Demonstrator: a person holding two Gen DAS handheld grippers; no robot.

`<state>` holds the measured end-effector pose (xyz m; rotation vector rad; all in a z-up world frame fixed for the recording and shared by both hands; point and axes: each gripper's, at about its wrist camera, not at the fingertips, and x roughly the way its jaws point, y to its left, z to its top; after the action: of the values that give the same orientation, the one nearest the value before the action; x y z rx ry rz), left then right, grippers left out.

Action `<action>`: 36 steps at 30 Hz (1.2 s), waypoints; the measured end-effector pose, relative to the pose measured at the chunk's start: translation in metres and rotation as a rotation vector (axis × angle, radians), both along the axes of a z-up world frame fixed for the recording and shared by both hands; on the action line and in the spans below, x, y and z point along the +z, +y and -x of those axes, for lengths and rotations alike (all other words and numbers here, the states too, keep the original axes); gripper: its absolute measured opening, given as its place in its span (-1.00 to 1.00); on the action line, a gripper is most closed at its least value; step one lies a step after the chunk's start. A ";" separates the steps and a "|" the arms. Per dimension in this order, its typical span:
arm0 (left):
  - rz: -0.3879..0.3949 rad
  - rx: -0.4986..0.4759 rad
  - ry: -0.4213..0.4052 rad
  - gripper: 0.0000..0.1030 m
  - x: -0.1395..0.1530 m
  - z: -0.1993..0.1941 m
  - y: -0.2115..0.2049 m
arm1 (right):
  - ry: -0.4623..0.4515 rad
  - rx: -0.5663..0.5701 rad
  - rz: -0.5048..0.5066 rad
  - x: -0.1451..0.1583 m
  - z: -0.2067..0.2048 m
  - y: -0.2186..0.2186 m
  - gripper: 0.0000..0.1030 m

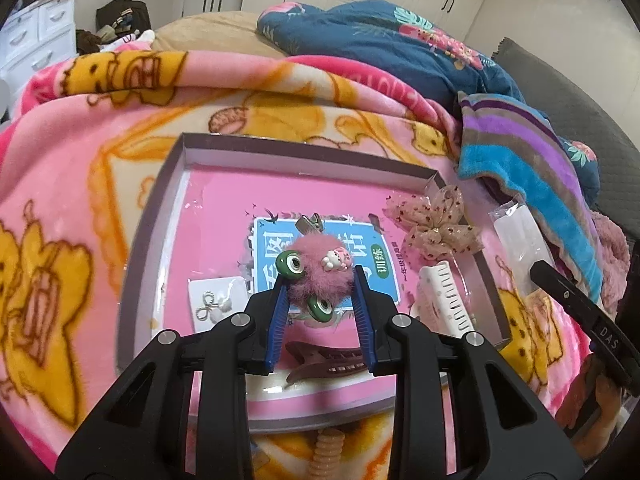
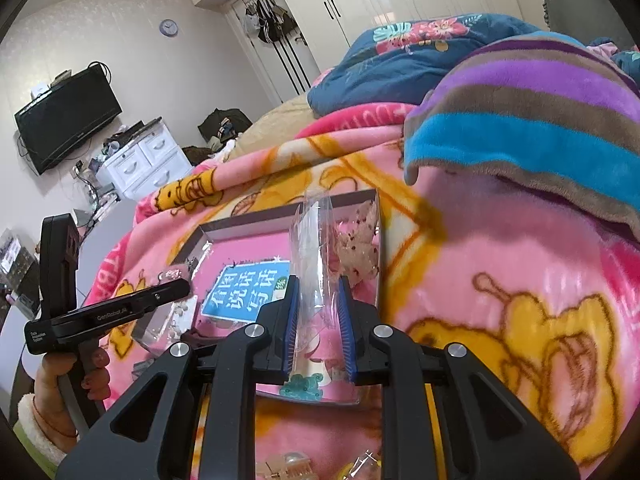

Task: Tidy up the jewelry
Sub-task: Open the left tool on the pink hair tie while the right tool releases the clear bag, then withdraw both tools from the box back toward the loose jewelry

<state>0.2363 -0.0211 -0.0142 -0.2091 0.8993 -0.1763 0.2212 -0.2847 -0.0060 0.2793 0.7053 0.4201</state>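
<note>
Left gripper: jaws closed on a pink fluffy hair clip, centre frame, held above the shallow tray. Within the tray: brown claw clip at lower centre, white comb clip at right, earring card at left. Right gripper: jaws clamped on a clear plastic bag, centre frame, over the tray's right edge.

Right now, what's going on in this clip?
A person is sorting hair accessories into a shallow grey-rimmed box on a pink cartoon blanket. The left gripper is shut on a fluffy pink pom-pom hair clip above the box. The right gripper holds a clear plastic bag upright. A white comb clip and a brown claw clip lie inside.
</note>
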 end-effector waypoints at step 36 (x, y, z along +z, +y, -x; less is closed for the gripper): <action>0.010 0.037 -0.020 0.38 0.011 0.023 0.011 | 0.005 -0.013 0.027 0.005 0.009 0.018 0.34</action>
<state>0.2135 -0.0099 -0.0033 -0.2331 0.8746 -0.1484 0.2123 -0.2664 -0.0013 0.2597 0.7136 0.3971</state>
